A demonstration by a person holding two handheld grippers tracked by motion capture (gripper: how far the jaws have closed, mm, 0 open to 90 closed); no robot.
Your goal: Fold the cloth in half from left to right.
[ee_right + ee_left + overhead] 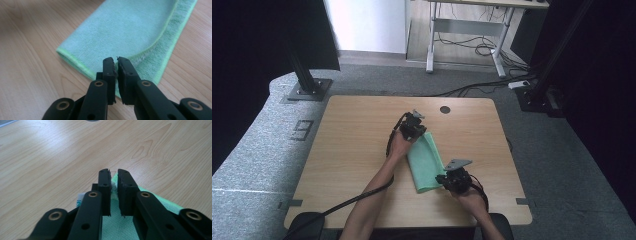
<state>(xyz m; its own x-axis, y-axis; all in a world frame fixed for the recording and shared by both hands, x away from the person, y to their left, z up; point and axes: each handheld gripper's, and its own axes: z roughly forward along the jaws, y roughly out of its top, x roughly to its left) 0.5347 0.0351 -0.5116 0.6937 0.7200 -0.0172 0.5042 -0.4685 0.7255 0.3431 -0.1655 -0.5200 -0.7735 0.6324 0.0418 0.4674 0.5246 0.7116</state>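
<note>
Both grippers pinching a folded green microfibre cloth (426,162) on the light wooden table (352,150)

Left gripper (414,131) clamps its 12 o'clock corner, right gripper (447,180) its 5 o'clock corner; round dark grommet hole (445,109) beyond.

the right gripper (117,60) reached over a wooden table (30,75), its two black jaws drawn nearly together with a thin gap at the tips. they pinched the near hem of a folded green cloth (125,32), which lay flat and ran away toward the upper right, its stitched edge brighter green.
</note>
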